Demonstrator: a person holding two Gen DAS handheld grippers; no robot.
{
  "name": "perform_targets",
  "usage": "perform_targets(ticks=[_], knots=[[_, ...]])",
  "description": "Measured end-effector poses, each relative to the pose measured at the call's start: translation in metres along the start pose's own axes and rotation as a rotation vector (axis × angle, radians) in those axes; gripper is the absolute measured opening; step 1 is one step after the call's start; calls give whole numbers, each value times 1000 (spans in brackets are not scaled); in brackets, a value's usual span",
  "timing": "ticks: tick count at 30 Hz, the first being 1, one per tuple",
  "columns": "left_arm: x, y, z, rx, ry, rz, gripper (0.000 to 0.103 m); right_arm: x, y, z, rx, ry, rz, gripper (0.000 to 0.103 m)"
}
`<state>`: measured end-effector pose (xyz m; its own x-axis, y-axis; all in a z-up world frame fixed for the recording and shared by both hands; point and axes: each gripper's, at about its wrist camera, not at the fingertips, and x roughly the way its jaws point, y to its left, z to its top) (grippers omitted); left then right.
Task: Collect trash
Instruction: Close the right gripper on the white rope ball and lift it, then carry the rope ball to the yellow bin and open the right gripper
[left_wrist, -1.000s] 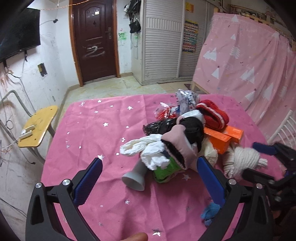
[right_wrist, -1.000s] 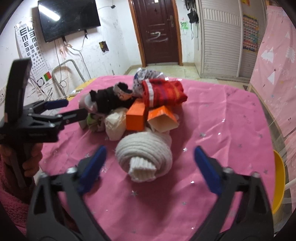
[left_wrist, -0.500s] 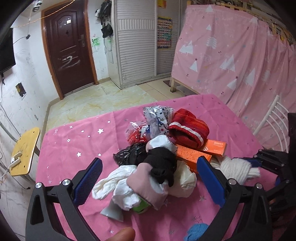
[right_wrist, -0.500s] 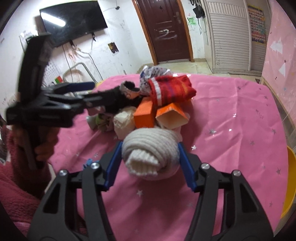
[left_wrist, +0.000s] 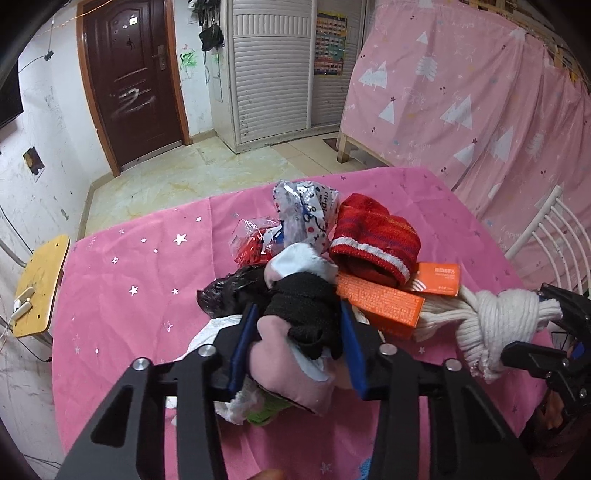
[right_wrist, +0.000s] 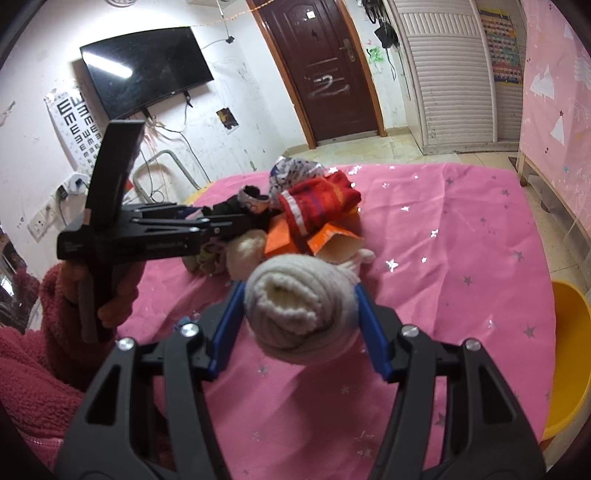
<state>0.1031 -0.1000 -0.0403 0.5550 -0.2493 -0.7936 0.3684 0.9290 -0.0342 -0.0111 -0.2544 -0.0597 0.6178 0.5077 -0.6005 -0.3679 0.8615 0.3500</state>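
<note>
The left gripper (left_wrist: 295, 347) has just been closing, and its blue pads now pinch the rolled pink-and-black sock bundle (left_wrist: 295, 332) from both sides, a hold taken low on the bundle, likely so it lifts free of the heap. The right gripper (right_wrist: 301, 321) clamps the cream ribbed knit roll (right_wrist: 301, 306) across its width, pads pressed into the soft wool, with one end trailing toward the pile. Just beyond lie two orange cardboard boxes (left_wrist: 380, 306), a red striped knit sock (left_wrist: 373, 243), a crumpled black plastic bag (left_wrist: 229, 291) and printed foil wrappers (left_wrist: 306, 214), heaped on the pink star-print tablecloth (left_wrist: 129, 295). A yellow plastic tub (right_wrist: 569, 362) beside the table may be the bin, though only its rim shows.
</note>
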Motion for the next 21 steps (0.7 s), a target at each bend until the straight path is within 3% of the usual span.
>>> perform_targets(ticks=[6,10,16,21], knots=[[-26,0,0,-9,-49,-21,32,-15,3,6,-11,-58,50,57],[-45,-1,3,-27,-81,-95,32,-27,0,11,-4,-88,55,57],[-60,-1,8,-89,-92,-265,32,-42,-15,13,40,-132,62,57],[-65,-5,16,-130,-107,-310,32,-53,-24,14,62,-169,59,57]])
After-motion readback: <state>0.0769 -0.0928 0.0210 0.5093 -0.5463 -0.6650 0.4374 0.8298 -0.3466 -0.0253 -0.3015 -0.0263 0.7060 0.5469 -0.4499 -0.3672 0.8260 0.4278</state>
